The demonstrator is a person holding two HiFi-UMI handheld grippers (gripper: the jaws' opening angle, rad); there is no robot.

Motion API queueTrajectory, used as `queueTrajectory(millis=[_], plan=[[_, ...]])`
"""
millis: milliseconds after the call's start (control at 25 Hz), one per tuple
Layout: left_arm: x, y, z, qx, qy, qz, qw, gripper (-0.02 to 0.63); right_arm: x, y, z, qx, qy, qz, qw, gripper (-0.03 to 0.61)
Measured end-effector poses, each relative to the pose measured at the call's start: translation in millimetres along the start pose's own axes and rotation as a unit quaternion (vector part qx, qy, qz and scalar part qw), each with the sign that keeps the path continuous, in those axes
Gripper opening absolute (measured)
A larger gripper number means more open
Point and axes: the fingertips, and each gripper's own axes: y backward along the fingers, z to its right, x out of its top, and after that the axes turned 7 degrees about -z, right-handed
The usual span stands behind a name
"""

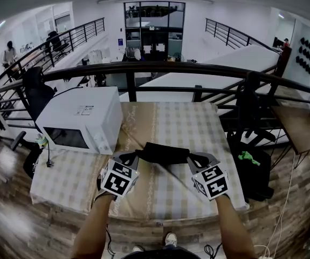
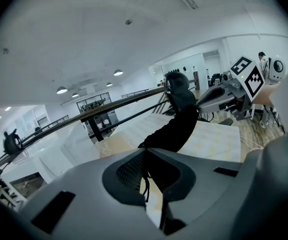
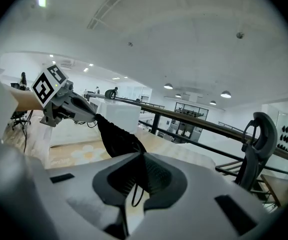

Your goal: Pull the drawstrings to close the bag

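A black drawstring bag [image 1: 163,152] hangs stretched sideways between my two grippers, above the checked tablecloth [image 1: 171,120]. My left gripper [image 1: 135,156] is shut on the bag's left end, and a thin drawstring [image 2: 146,184] dangles below the pads [image 2: 128,171]. In the left gripper view the bag [image 2: 176,126] runs from that gripper [image 2: 145,156] to the right gripper [image 2: 204,100]. My right gripper [image 1: 191,158] is shut on the right end. In the right gripper view a cord loop [image 3: 136,194] hangs under that gripper [image 3: 142,159], and the bag [image 3: 116,136] reaches across to the left gripper [image 3: 91,115].
A white microwave [image 1: 82,120] stands on the table's left side. A dark railing [image 1: 160,68] runs behind the table over a drop. A black backpack [image 1: 249,166] sits to the right, beside a wooden table [image 1: 300,125]. A black chair [image 1: 36,90] is at the back left.
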Motion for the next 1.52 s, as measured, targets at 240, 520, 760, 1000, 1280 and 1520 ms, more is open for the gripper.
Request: queueTrajectory(millis=[240,520,760,1000,1280,1520], plan=[[24.4,16.3,-12.0,0.025,0.019,0.032,0.9990,0.032,30.5,12.7,9.7,-0.015,-0.010,0.035,0.999,0.035],[50.5,40.1,-25.6,0.048,0.035,0.071,0.9957,0.032,63.5,29.5,15.2,-0.027,-0.018,0.071,0.997,0.035],[75.4,63.4,-33.8,0.067,0.053,0.113,0.9899,0.032,91.1,46.3,22.6,-0.044,-0.026,0.105,0.993,0.035],[91.5,86.9,-39.0,0.079,0.085,0.156,0.9810,0.032,111.7,65.3,22.8,-0.059,-0.035,0.142,0.987,0.035],[93.9,94.4,-38.5,0.092,0.087,0.162,0.9786,0.032,118.5,76.5,23.2,-0.076,-0.036,0.162,0.983,0.035],[89.4,94.8,-38.7,0.102,0.082,0.154,0.9794,0.031,115.7,78.5,25.1,-0.093,-0.034,0.163,0.982,0.032]])
